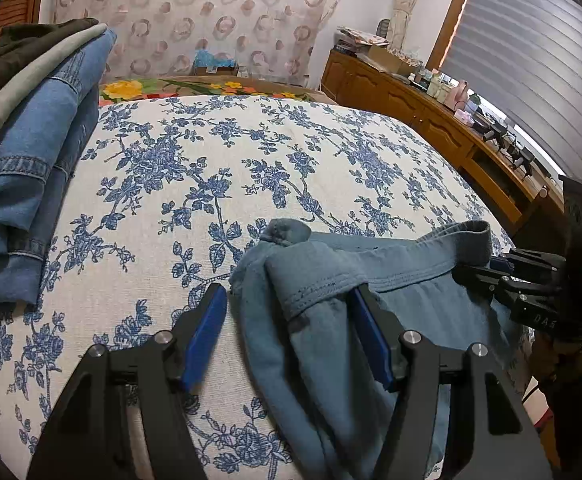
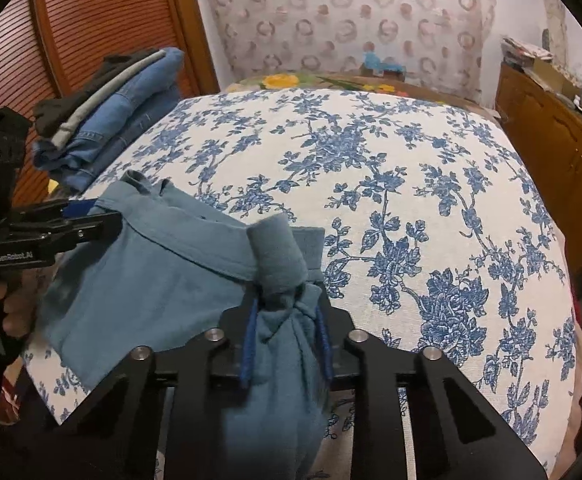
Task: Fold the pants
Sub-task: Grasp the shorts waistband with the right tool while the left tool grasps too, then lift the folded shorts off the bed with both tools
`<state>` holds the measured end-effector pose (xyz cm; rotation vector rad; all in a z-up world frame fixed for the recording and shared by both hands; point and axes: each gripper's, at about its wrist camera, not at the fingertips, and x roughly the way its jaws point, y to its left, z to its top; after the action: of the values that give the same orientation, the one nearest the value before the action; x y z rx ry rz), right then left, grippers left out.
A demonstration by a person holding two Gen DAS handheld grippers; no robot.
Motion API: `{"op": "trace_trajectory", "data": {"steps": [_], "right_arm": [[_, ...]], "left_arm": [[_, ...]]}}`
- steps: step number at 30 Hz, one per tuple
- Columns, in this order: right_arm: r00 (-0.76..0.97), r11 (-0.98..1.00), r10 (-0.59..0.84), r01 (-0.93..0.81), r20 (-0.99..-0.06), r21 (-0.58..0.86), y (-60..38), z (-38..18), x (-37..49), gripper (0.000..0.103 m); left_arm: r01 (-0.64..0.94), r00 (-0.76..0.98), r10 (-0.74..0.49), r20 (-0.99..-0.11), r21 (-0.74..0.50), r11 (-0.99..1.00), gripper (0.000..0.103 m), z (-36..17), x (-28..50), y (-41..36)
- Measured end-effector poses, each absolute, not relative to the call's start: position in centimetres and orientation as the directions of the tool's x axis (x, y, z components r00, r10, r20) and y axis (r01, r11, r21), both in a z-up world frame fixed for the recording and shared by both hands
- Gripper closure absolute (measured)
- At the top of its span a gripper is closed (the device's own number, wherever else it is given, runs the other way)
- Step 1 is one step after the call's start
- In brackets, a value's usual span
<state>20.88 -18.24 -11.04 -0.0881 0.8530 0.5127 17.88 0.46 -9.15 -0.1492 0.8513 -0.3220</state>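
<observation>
Light blue pants (image 1: 331, 280) hang by their waistband over the near edge of a bed with a blue floral cover (image 1: 219, 168). My left gripper (image 1: 289, 308) stands open, one corner of the waistband lying between its blue pads, the right pad against the cloth. My right gripper (image 2: 287, 316) is shut on the other bunched waistband corner (image 2: 279, 256). In the right wrist view the left gripper (image 2: 103, 216) shows at the far left by the pants (image 2: 151, 272). In the left wrist view the right gripper (image 1: 475, 270) shows at the right, pinching the waistband.
A stack of folded jeans and dark clothes (image 1: 31, 152) lies at the bed's far left, also in the right wrist view (image 2: 107, 120). A wooden cabinet with clutter (image 1: 431, 112) runs along the right. A louvred wooden door (image 2: 83, 40) stands left.
</observation>
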Motion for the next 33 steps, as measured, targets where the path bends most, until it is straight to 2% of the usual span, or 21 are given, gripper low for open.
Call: {"op": "trace_trajectory", "data": {"steps": [2,13,25,33], "right_arm": [[0.544,0.874,0.402,-0.469,-0.736,0.13,-18.3,-11.0,20.8,0.084],[0.544,0.87,0.412,-0.475,-0.731,0.137,-18.3,-11.0,20.6,0.086],[0.547,0.863,0.423,-0.486,-0.723,0.138,-18.2,-10.8,20.3,0.088],[0.588,0.853,0.453,-0.505,-0.67,0.134,-18.3,-9.1,18.1,0.088]], "left_arm": [[0.219,0.615,-0.336,-0.713,-0.254,0.942,0.04,-9.2,17.8,0.5],[0.269,0.601,-0.384,-0.701,-0.275,0.923,0.073,-8.8,17.5,-0.2],[0.292,0.626,-0.403,-0.668,-0.278,0.915,0.086,-7.8,16.3,-0.3],[0.313,0.687,-0.395,-0.61,-0.242,0.918,0.087,-5.4,13.9,-1.0]]}}
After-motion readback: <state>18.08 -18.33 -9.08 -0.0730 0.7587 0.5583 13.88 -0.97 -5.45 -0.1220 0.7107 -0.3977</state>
